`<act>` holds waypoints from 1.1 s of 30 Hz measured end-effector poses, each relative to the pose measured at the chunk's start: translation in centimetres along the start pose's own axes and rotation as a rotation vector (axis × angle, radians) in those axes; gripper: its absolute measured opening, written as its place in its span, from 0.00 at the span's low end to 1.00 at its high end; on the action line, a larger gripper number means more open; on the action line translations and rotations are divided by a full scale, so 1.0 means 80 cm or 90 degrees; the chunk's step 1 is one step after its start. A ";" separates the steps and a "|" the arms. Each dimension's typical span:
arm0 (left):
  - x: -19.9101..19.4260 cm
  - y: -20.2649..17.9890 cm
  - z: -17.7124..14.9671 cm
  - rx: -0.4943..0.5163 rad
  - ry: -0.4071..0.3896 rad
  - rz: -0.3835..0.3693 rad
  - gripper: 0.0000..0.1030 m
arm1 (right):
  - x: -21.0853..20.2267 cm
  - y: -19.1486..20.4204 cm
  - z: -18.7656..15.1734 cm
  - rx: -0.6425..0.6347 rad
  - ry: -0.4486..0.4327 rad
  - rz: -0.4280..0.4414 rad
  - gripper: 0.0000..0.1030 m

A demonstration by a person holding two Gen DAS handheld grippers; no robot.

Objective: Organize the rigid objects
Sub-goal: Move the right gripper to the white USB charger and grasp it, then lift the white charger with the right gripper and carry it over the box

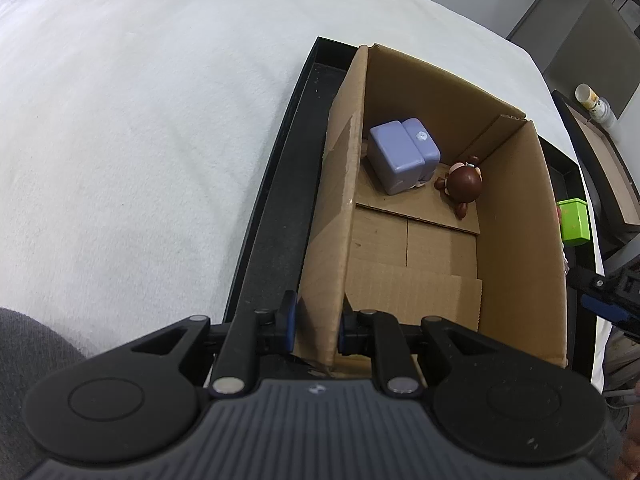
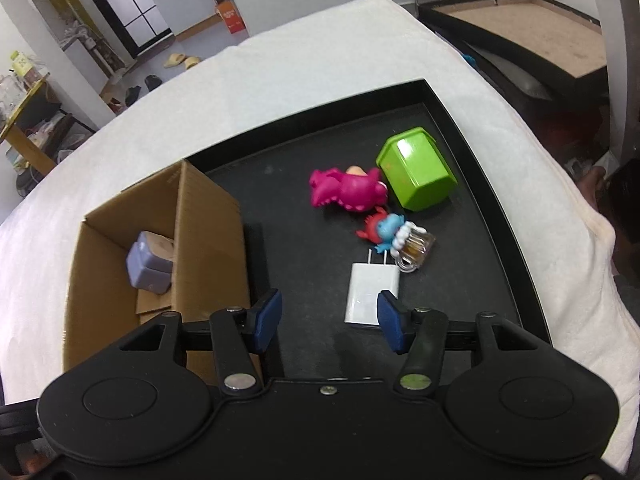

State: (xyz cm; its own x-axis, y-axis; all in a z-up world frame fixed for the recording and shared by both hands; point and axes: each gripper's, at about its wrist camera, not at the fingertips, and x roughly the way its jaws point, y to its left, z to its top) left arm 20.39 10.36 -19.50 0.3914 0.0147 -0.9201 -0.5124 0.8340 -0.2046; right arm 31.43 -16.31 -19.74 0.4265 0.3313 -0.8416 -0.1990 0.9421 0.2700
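white charger [image 2: 372, 294] just beyond right claw [image 2: 328, 322]

An open cardboard box [image 1: 520, 216] holds a lavender block toy [image 1: 402, 156] and brown bear figure [image 1: 462, 186], apart.

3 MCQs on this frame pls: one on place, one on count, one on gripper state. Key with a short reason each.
1. Where is the white charger?
A. In the cardboard box
B. On the black tray
C. On the white cloth

2. How many things lie in the cardboard box?
A. Two
B. Four
C. None

3. What is the left gripper doing?
A. Hanging open over the cloth
B. Holding the green container
C. Clamped on the box wall

Key:
1 B: it lies on the black tray, just ahead of the open right gripper.
2 A: only the purple block and the brown bear figure are inside.
3 C: its fingers sit on either side of the box's left wall.
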 end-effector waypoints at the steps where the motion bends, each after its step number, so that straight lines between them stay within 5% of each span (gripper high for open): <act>1: 0.000 0.000 0.000 -0.001 -0.001 0.000 0.17 | 0.003 -0.001 -0.001 -0.001 0.003 -0.002 0.52; 18: 0.009 -0.003 0.000 -0.001 0.009 0.007 0.17 | 0.064 -0.017 -0.006 0.009 0.036 -0.055 0.51; 22: 0.009 -0.004 0.000 0.001 0.008 0.008 0.17 | 0.073 -0.010 -0.012 -0.037 0.055 -0.096 0.36; 33: 0.014 -0.004 -0.001 0.003 0.011 0.011 0.17 | 0.038 -0.016 -0.024 -0.025 0.054 -0.054 0.35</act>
State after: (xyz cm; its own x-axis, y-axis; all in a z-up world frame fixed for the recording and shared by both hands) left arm 20.96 10.08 -20.47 0.3688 0.0190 -0.9293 -0.5153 0.8363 -0.1874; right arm 31.30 -16.60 -23.49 0.3671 0.2430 -0.8979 -0.2006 0.9632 0.1786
